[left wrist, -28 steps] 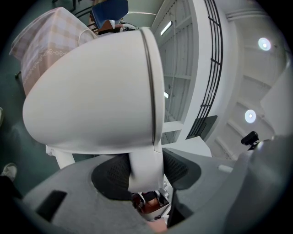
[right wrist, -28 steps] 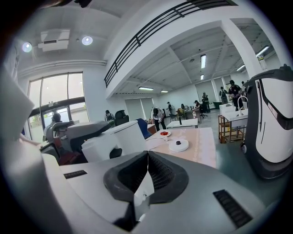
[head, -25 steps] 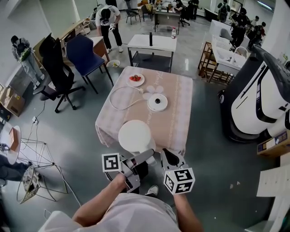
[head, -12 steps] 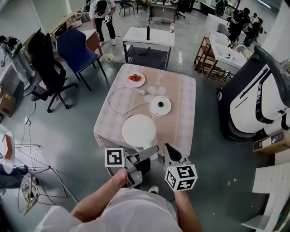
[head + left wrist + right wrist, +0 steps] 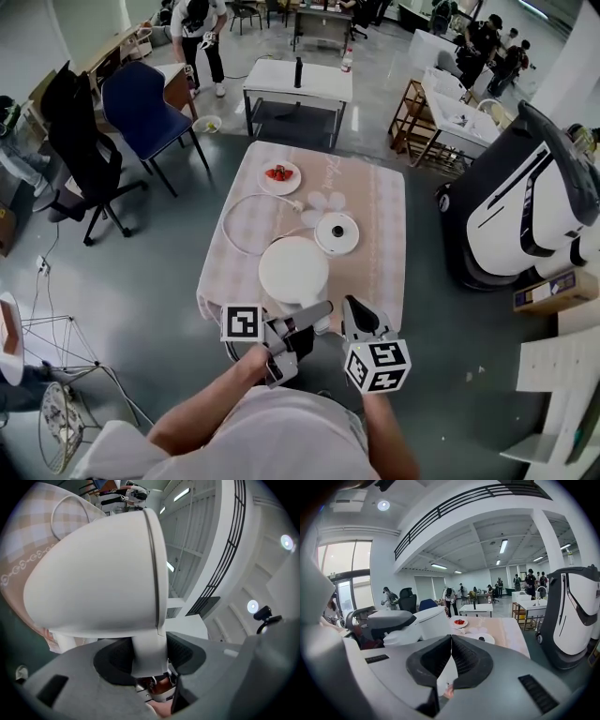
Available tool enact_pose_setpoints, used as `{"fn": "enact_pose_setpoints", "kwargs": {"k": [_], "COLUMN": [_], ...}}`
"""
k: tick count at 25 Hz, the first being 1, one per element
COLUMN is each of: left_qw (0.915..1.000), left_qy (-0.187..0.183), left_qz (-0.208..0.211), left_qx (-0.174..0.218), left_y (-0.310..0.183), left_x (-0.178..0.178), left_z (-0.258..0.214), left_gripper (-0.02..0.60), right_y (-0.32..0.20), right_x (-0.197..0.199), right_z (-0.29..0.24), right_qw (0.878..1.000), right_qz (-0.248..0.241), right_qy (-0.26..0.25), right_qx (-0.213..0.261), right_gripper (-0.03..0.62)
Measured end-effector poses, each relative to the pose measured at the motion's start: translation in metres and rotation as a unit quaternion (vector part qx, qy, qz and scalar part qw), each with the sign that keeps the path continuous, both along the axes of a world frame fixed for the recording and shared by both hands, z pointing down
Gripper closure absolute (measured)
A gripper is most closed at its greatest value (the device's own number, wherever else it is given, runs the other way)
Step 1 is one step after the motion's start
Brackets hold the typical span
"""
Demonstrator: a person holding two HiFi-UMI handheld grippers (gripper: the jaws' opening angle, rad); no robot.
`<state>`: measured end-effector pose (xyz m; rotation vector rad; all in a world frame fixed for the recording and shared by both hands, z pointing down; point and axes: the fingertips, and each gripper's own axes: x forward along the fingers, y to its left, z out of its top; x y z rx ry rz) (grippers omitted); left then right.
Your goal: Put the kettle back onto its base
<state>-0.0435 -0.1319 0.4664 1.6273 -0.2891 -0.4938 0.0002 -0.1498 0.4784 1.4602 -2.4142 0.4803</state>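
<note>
The white kettle (image 5: 293, 269) hangs over the near part of the checked table (image 5: 370, 202), seen from above as a round lid. My left gripper (image 5: 305, 319) is shut on its handle (image 5: 149, 654), and the kettle body (image 5: 98, 573) fills the left gripper view. The round white base (image 5: 337, 233) with a dark centre lies on the cloth just beyond and right of the kettle; its cord (image 5: 246, 214) loops off to the left. My right gripper (image 5: 354, 314) is beside the kettle's right, its jaws (image 5: 450, 656) shut with nothing between them. The base (image 5: 483, 638) also shows past those jaws.
A plate of red fruit (image 5: 280, 174) sits at the table's far left. A black office chair (image 5: 75, 141) and a blue chair (image 5: 141, 108) stand left. A large white and black machine (image 5: 516, 206) stands right. A white side table (image 5: 298, 84) and several people are beyond.
Both grippers and the kettle have moved forward: the kettle has gone from the table's near edge to over the cloth, close to the base. The grip is unchanged.
</note>
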Motion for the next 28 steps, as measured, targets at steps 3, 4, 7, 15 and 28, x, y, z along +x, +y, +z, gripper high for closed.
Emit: {"fn": "enact_pose_setpoints", "kwargs": {"k": [3,4,7,15,28], "left_qw": [0.9999,0.9999,0.9999,0.9998,0.9997], "left_qy": [0.006,0.002,0.004,0.002,-0.018], "left_qz": [0.009,0.01,0.013,0.019,0.019], "left_qx": [-0.008,-0.007,-0.011,-0.002,0.001], "left_y": [-0.006,-0.009,-0.017,-0.033,-0.082], "left_x": [-0.009,-0.013,-0.023,-0.028,0.006], "left_z": [-0.001,0.001,0.002,0.002,0.008], "left_gripper": [0.383,0.383,0.383,0.383,0.383], "right_y": [-0.009,-0.012,-0.019,-0.03,-0.08], "right_x": [-0.01,-0.013,-0.022,-0.026,0.006], "right_z": [-0.002,-0.003,-0.006,-0.006,0.006], "right_qw": [1.0,1.0,1.0,1.0,1.0], "right_qz": [0.007,0.01,0.016,0.021,0.005], "right_qy": [0.005,0.006,0.009,0.016,0.001], "right_qx": [0.003,0.005,0.009,0.009,0.005], "right_gripper": [0.589,0.589,0.589,0.589,0.589]}}
